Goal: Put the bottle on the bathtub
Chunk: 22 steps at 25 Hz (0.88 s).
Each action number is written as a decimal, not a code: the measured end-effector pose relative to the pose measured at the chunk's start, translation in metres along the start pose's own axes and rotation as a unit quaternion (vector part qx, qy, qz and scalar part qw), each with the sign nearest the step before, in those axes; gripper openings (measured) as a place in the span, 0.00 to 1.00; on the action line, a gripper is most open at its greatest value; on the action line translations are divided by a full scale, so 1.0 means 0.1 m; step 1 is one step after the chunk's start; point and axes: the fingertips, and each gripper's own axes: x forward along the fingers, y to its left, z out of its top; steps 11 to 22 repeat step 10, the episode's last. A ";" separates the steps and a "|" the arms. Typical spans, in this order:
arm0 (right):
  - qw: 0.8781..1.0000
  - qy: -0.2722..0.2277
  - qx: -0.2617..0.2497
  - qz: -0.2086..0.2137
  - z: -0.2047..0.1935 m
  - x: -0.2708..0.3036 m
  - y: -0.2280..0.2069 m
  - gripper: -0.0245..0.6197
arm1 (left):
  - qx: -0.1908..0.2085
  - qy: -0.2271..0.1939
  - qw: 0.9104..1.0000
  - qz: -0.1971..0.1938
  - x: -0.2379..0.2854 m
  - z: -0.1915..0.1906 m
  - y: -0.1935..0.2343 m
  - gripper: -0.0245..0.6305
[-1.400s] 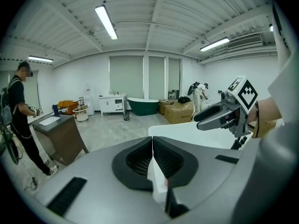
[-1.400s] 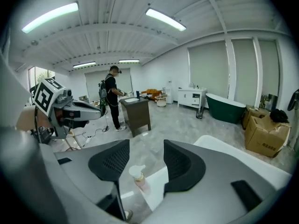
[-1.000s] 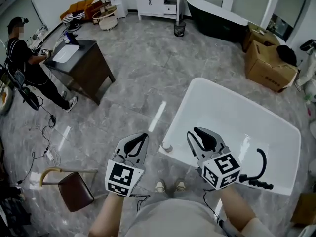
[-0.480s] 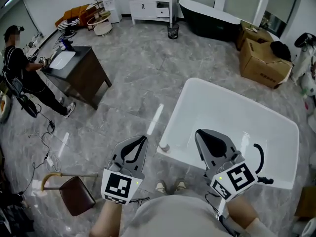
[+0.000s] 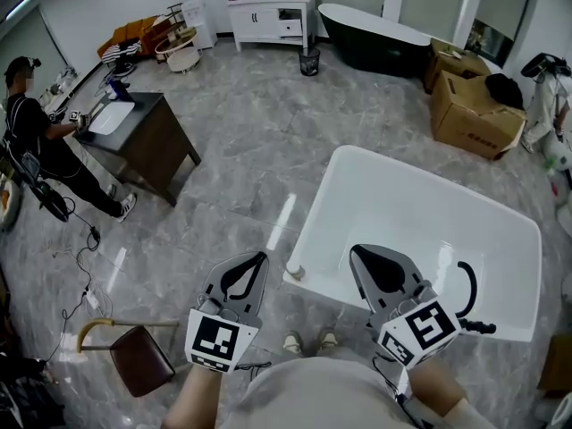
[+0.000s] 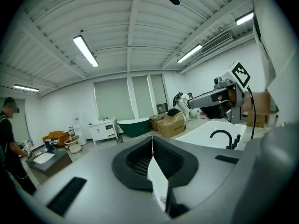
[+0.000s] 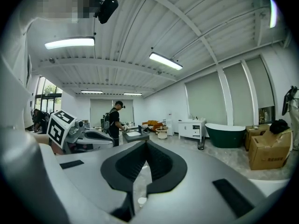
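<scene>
Both empty: left tongs and right tongs have jaws closed tip to tip, nothing between them. Bottle stands on the bathtub rim at its 8 o'clock corner, between my tongs. It looks placed, so I'm holding clear.

2 bathtubs, 1 bottle, 2 cardboard boxes
</scene>
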 end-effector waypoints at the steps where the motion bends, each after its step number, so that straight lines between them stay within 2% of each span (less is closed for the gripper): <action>1: 1.000 -0.002 -0.002 0.001 0.01 0.00 0.00 0.08 | 0.001 0.000 1.000 -0.001 0.01 0.00 -0.01 0.07; 10: 1.000 0.006 0.006 -0.002 0.00 -0.05 -0.11 0.08 | -0.009 -0.005 1.000 -0.001 0.08 0.14 -0.08 0.07; 22: 1.000 0.006 0.006 -0.002 0.00 -0.05 -0.11 0.08 | -0.009 -0.005 1.000 -0.001 0.08 0.14 -0.08 0.07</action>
